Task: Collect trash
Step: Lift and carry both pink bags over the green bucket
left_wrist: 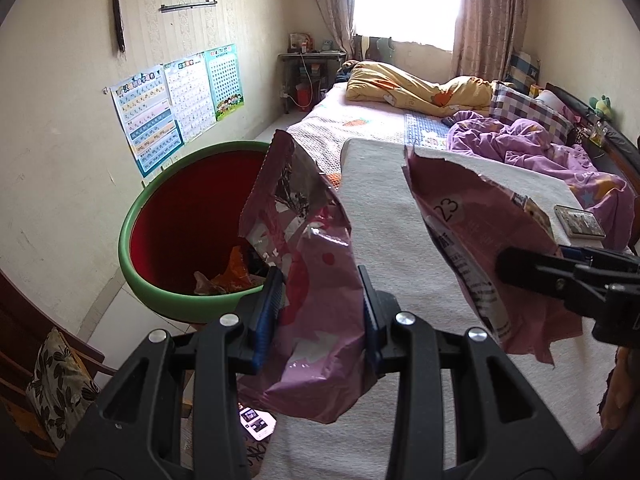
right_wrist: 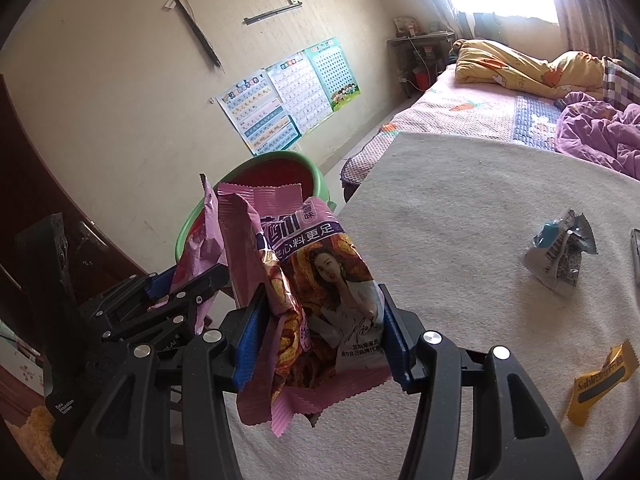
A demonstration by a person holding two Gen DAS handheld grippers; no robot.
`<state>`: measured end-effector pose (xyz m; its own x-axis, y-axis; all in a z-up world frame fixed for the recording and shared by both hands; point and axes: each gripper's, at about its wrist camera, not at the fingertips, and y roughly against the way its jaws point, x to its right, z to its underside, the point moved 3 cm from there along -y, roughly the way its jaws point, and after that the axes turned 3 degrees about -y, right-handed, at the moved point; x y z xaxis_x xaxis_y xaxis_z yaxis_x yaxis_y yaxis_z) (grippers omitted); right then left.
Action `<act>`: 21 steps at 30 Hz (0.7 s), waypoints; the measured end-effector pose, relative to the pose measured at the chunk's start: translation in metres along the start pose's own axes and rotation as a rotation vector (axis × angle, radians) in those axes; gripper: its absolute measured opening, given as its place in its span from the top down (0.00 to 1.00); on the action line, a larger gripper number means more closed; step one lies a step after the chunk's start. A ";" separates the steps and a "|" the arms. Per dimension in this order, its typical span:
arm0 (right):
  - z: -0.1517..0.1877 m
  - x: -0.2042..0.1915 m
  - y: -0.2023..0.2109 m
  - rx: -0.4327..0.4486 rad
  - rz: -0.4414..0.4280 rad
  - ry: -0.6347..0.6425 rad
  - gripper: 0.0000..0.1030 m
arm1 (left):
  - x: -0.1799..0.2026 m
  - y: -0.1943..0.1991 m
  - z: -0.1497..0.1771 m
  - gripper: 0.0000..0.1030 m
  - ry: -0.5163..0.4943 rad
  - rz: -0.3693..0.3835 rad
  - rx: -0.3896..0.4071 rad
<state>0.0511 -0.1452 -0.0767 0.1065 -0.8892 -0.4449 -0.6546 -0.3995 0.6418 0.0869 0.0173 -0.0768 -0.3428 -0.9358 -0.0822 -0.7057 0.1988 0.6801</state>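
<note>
While both grippers carry trash, step is transport to green bin [left_wrist: 160, 216]. Left gripper [left_wrist: 320, 312] jaws clamped on pink bag [left_wrist: 312, 280], just beside bin rim; right gripper [right_wrist: 320, 332] jaws clamped on snack wrapper [right_wrist: 320, 280], further from bin. Next: move over bin, release.

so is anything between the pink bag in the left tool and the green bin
Nothing visible. The left tool holds the pink bag right beside the green bin, whose open mouth shows only trash at the bottom. The right tool, gripping its own wrapper, is on the far side.
</note>
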 end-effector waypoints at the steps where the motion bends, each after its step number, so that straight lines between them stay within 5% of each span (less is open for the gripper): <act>1: 0.000 0.000 0.000 0.000 0.002 -0.001 0.50 | -0.002 0.000 0.000 0.66 0.000 0.003 0.002; 21: -0.002 -0.015 -0.017 0.012 0.040 -0.022 0.50 | -0.034 -0.012 -0.013 0.66 -0.031 0.036 0.026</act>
<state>0.0621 -0.1257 -0.0790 0.0642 -0.8991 -0.4329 -0.6672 -0.3613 0.6514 0.1150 0.0427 -0.0724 -0.3872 -0.9185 -0.0808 -0.7081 0.2401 0.6641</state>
